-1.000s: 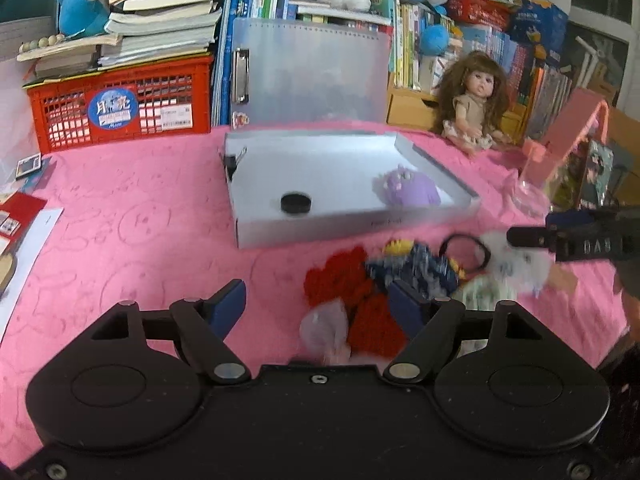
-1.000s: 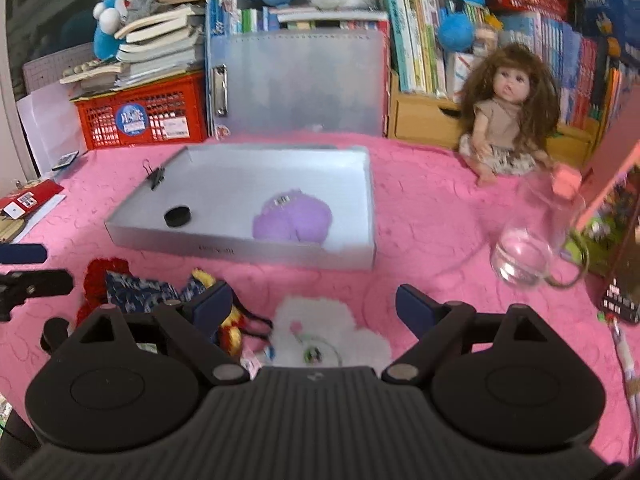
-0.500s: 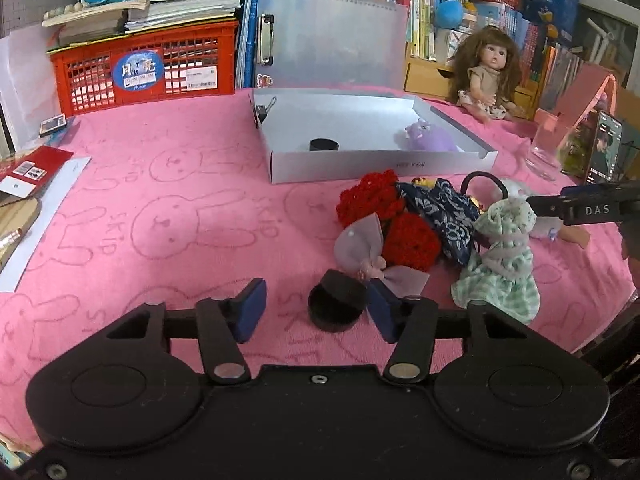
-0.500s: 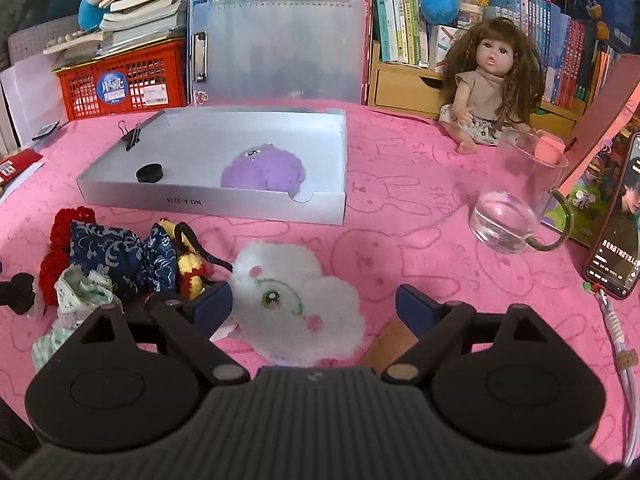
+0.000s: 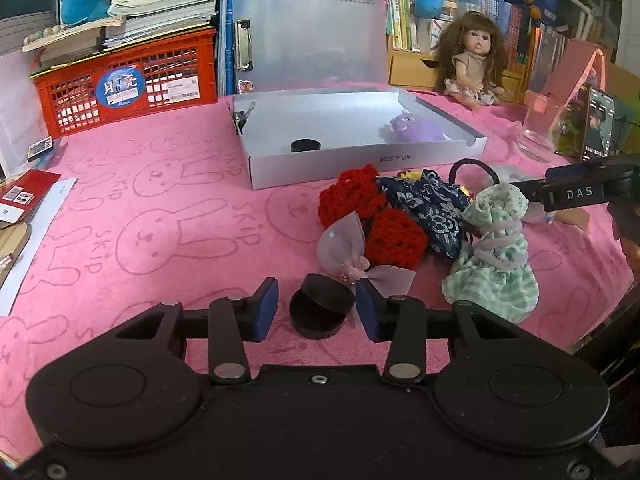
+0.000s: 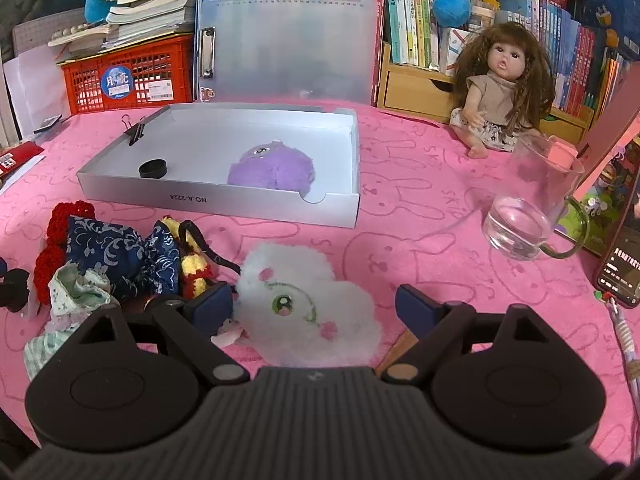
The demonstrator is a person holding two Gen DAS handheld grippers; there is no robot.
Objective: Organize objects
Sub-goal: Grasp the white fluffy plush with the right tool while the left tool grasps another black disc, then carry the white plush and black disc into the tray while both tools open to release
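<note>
Between the blue pads of the left gripper point(image 5: 316, 309): a small black round box point(image 5: 318, 312), flat on the pink cloth point(image 5: 160, 216), lid tilted up toward the right pad, round with no long axis. Jaws just been closing, narrower than half a second back, gaps left on both sides, nothing pinched. Beyond the right pad, a sheer bow point(image 5: 352, 256). Right gripper point(image 6: 314, 306) spread wide around a white plush point(image 6: 308, 300), unchanged; silver tray point(image 6: 336, 208) farther ahead.

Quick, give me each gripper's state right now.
Left gripper: open, has just been closing around the black round case, pads not yet on it.
Right gripper: open wide, straddling the white fluffy plush, holding nothing.
</note>
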